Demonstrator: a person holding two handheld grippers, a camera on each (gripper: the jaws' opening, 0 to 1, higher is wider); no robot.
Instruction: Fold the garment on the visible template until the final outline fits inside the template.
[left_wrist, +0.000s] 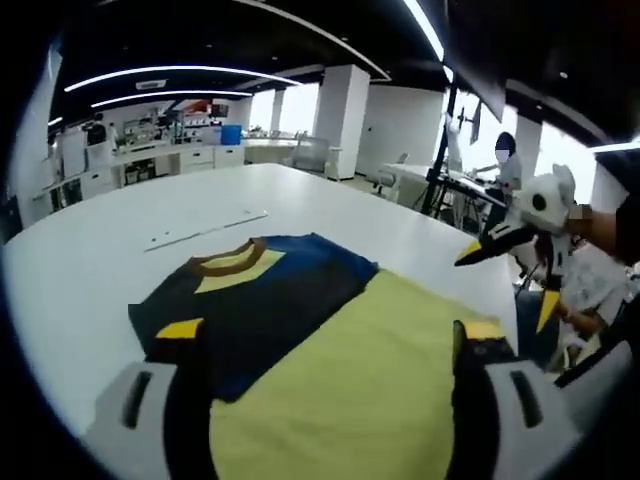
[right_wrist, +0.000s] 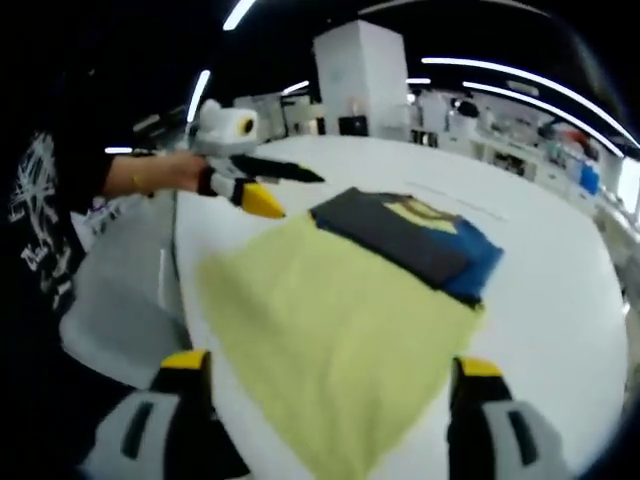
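- Garment (left_wrist: 265, 300) flat on white bench (left_wrist: 150, 210), navy top part folded over yellow.
- Left gripper (left_wrist: 325, 400) jaws wide, empty.
- Right gripper (right_wrist: 325, 400) wide, empty.

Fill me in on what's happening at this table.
A person is working on a navy and yellow garment with a brown collar spread on a white table, holding a hand-held gripper in each hand. The left hand-held gripper and the right hand-held gripper both hover above the cloth with jaws open, gripping nothing. The yellow lower half lies flat and the navy upper part looks folded inward. No template outline can be made out, so the fit cannot be judged.
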